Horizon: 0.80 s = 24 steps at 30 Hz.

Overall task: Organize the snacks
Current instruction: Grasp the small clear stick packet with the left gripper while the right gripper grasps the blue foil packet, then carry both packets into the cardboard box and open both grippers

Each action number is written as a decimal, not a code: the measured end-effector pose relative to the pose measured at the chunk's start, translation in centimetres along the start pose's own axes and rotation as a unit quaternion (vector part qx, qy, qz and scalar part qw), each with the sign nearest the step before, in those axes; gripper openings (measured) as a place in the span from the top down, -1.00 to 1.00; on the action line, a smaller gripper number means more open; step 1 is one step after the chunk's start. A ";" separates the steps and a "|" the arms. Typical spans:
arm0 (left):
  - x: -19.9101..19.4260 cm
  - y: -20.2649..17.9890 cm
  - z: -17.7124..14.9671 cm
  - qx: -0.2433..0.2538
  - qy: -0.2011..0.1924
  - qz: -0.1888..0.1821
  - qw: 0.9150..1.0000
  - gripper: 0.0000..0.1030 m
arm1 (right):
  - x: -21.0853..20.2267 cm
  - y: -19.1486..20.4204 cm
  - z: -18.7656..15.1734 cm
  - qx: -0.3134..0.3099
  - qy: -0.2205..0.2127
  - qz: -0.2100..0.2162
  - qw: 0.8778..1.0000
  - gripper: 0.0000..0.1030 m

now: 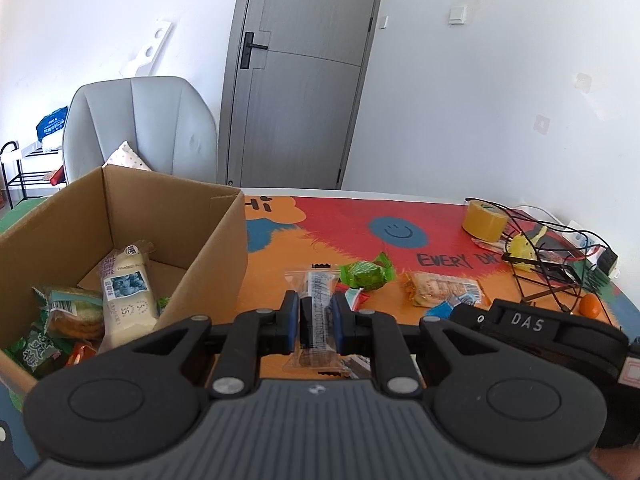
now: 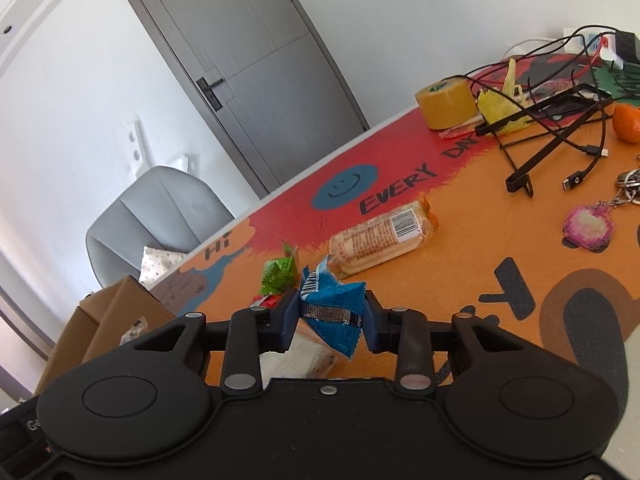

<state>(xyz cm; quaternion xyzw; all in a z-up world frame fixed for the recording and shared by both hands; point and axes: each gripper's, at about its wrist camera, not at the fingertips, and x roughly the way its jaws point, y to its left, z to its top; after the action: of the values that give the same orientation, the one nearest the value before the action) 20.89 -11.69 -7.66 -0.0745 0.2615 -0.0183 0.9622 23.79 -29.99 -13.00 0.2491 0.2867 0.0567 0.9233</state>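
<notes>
Left claw [image 1: 316, 316] grips a clear packet [image 1: 317, 304], frame center; right claw [image 2: 330, 316] clamps a blue packet [image 2: 332, 312]; box [image 1: 168, 216] at left.

The left wrist view sits just behind the left tongs [image 1: 316, 316] and looks level along them, low over the table [image 1: 304, 240], toward the grey door [image 1: 300, 80]. The cardboard box [image 1: 192, 240] stands close on the left of these tongs.

The right wrist view sits just behind the right tongs [image 2: 330, 316], rolled so the table [image 2: 480, 260] slants, and faces the same door [image 2: 248, 60].

Both views share the biscuit pack [image 1: 444, 289] [image 2: 384, 236], green candy [image 1: 366, 274] [image 2: 278, 272], tape roll [image 1: 482, 220] [image 2: 446, 104], cables [image 1: 552, 248] [image 2: 560, 80], orange [image 1: 590, 306] [image 2: 628, 122] and chair [image 1: 136, 128] [image 2: 160, 208], all beyond the tongs.
</notes>
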 end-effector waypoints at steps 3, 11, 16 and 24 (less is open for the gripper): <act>-0.5 -0.1 -0.1 0.001 -0.002 -0.003 1.000 0.68 | -1.4 0.2 -0.2 -0.001 -0.013 0.006 1.000 0.34; -2.5 0.1 -0.1 -0.001 -0.020 -0.012 1.000 0.68 | -3.2 0.9 -0.6 -0.009 -0.028 0.013 0.999 0.34; -4.0 0.7 0.1 -0.007 -0.034 -0.015 0.999 0.68 | -4.5 2.2 -0.8 -0.019 -0.039 0.025 0.999 0.34; -6.3 2.0 0.6 -0.019 -0.059 -0.005 0.998 0.68 | -5.6 4.5 -1.3 -0.044 -0.047 0.045 0.997 0.34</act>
<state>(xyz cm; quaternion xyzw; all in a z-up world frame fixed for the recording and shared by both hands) 15.77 -9.14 -4.32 -0.0950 0.2037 -0.0142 0.9743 18.63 -26.88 -8.90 0.2231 0.2290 0.0993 0.9423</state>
